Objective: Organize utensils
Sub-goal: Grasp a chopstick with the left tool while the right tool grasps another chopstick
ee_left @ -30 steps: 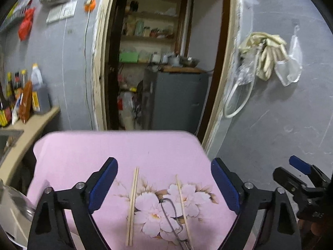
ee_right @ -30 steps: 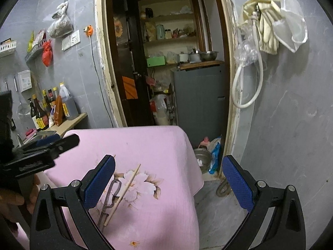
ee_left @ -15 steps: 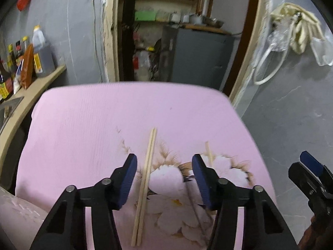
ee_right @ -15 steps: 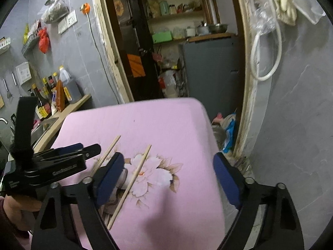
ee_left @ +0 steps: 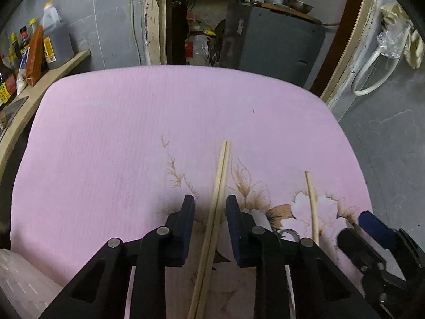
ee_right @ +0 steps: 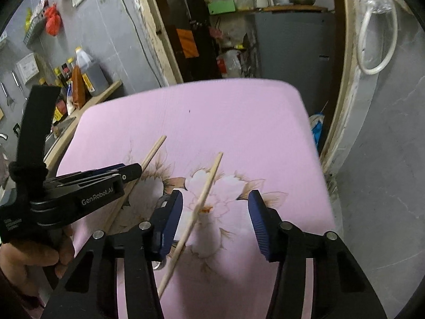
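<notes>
A pair of wooden chopsticks (ee_left: 219, 186) lies side by side on the pink flowered cloth (ee_left: 132, 133). My left gripper (ee_left: 209, 199) straddles the pair; its jaws are closing, with a gap still on each side of the sticks. A single chopstick (ee_right: 205, 191) lies between the fingers of my right gripper (ee_right: 216, 196). Those jaws are closing too, and the stick sits nearer the left pad, untouched. The single chopstick (ee_left: 312, 204) also shows in the left wrist view. A metal utensil (ee_left: 289, 232) lies between the sticks, mostly hidden by the fingers.
Sauce bottles (ee_left: 55, 45) stand on a wooden ledge at the left. Behind the table is a doorway with a grey cabinet (ee_left: 273, 40). A white hose (ee_left: 372, 79) hangs on the right wall. A translucent container (ee_left: 16, 279) sits at the near left corner. A person's hand (ee_right: 34, 255) holds the left gripper.
Both grippers have come down toward the cloth and tipped downward. Their jaws have narrowed, the left around the chopstick pair and the right around the single chopstick.
</notes>
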`<state>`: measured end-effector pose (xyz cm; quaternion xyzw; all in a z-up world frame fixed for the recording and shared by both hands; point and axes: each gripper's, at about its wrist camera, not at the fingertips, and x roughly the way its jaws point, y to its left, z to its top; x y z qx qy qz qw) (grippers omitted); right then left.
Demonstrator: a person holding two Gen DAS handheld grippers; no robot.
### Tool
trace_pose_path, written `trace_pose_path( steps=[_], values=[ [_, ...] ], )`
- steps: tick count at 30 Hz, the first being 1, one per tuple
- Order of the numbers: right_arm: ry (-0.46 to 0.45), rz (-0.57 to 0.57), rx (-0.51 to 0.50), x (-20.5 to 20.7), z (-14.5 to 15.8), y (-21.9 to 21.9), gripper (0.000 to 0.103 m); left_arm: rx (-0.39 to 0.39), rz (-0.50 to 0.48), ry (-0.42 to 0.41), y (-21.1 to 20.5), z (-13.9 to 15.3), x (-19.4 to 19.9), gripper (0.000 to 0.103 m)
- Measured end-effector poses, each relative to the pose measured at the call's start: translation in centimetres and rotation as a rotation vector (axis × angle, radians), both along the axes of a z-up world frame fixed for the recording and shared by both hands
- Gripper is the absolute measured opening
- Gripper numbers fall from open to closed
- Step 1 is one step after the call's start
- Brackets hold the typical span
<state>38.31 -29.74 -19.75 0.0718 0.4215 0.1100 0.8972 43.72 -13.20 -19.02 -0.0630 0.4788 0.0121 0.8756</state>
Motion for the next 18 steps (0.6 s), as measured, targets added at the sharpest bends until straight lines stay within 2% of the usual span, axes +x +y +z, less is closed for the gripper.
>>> trace_pose_path(
  steps=[2,12,18],
  values=[
    [0.016,0.005,0.000,0.3,-0.4,0.4,0.042,0.002,-0.002,0.008,0.1,-0.2,0.2,0.020],
    [0.041,0.005,0.003,0.9,-1.2,0.8,0.042,-0.034,0.014,-0.012,1.0,0.1,0.3,0.018],
    [0.053,-0.003,-0.001,1.4,-1.6,0.9,0.040,-0.015,0.018,0.000,0.9,-0.2,0.4,0.018]
  ],
)
